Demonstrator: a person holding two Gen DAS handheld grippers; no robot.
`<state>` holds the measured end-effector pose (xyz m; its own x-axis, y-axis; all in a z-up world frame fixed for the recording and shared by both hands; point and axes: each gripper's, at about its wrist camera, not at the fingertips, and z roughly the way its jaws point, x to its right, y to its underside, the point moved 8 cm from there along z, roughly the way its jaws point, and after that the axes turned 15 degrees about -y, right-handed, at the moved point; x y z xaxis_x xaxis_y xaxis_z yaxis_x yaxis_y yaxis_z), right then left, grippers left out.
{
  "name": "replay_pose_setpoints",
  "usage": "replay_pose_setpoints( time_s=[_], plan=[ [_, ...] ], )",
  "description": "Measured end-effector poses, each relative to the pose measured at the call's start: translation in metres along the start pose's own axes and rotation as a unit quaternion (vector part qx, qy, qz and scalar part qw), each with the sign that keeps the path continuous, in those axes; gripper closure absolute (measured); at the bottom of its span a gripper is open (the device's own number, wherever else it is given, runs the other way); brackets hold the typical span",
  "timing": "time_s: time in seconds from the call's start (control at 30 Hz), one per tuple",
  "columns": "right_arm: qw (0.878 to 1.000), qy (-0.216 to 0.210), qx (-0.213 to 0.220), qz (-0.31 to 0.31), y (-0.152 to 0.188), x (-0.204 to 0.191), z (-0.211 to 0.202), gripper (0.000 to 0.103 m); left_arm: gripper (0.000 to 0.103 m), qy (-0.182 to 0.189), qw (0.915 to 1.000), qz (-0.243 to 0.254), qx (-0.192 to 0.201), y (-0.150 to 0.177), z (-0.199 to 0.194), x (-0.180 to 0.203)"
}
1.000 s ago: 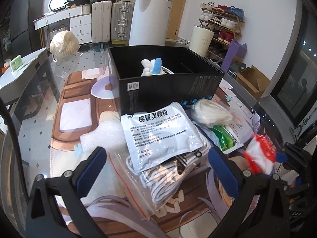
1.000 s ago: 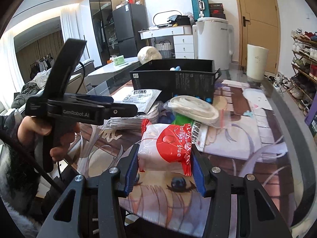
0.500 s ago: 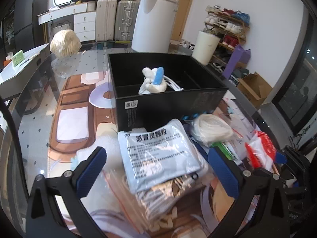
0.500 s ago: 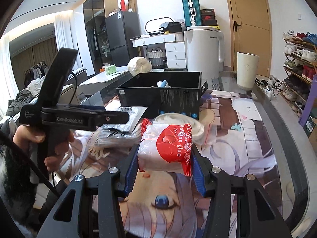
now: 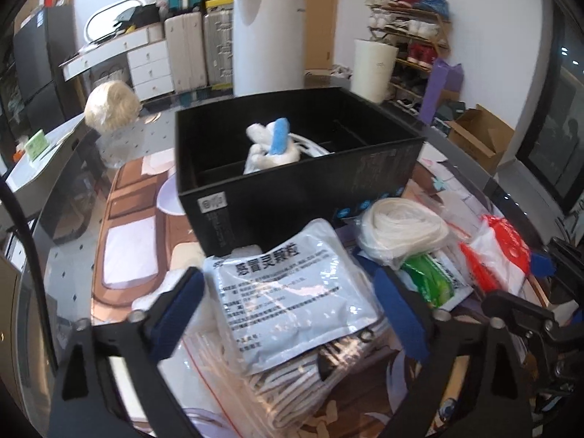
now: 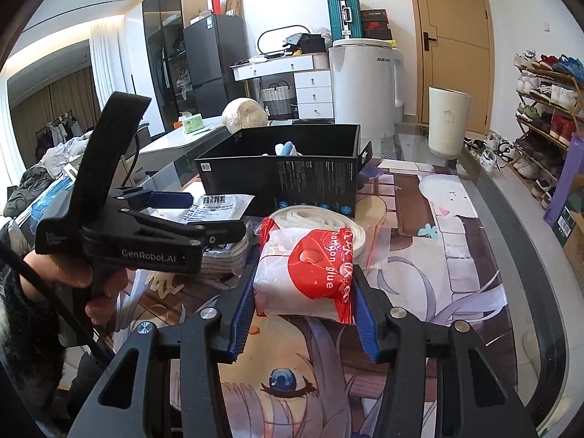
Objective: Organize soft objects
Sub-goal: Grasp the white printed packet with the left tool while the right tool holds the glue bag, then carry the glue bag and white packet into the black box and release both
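Observation:
A silver medicine pouch (image 5: 292, 292) lies on top of a zip bag of white cables (image 5: 292, 376), in front of the black box (image 5: 292, 197). My left gripper (image 5: 284, 277) straddles the pouch with its jaws closing. Its blue pads (image 5: 179, 314) stand at the pouch's edges, and the pouch is not squeezed. My right gripper (image 6: 303, 268) is shut on a red and white glue packet (image 6: 306, 277), held above the table mat. A white and blue soft thing (image 5: 272, 146) lies inside the box. A bagged white cord coil (image 5: 401, 233) and a green packet (image 5: 427, 281) lie to the right of the pouch.
The black box (image 6: 284, 179) stands mid-table on a printed mat (image 6: 456, 255). A pale fluffy ball (image 5: 111, 107) sits at the far left. A person's hand (image 6: 54, 277) holds the left gripper (image 6: 219, 211). A white appliance (image 6: 365, 84), a shoe rack (image 6: 547, 109) and a cardboard box (image 5: 478, 135) stand beyond the table.
The left gripper has moved forward towards the box and its jaws have narrowed around the silver pouch. The right gripper still holds the glue packet.

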<state>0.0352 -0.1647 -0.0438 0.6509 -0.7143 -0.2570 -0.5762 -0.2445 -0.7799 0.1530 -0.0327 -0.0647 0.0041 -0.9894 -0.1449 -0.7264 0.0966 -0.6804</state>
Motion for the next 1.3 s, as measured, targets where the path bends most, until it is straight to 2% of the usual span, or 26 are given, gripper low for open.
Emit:
replay_pose_setpoints(
  time_s=[0.3, 0.83, 1.07, 1.3],
  plan=[
    [1.000, 0.000, 0.000, -0.001, -0.001, 0.000, 0.000, 0.054, 0.041, 0.028, 0.9994, -0.010, 0.019, 0.000, -0.011, -0.004],
    [1.000, -0.004, 0.017, -0.008, -0.010, -0.002, -0.004, 0.054, 0.041, 0.037, 0.9963, -0.024, 0.074, -0.010, -0.055, -0.016],
    [1.000, -0.002, 0.026, -0.012, -0.024, 0.000, -0.005, 0.054, 0.041, 0.036, 0.9940, -0.045, 0.093, -0.021, -0.068, -0.027],
    [0.999, -0.002, 0.035, -0.018, -0.046, 0.005, -0.003, 0.054, 0.041, 0.020, 0.9927, -0.061, 0.102, -0.030, -0.073, -0.038]
  ],
)
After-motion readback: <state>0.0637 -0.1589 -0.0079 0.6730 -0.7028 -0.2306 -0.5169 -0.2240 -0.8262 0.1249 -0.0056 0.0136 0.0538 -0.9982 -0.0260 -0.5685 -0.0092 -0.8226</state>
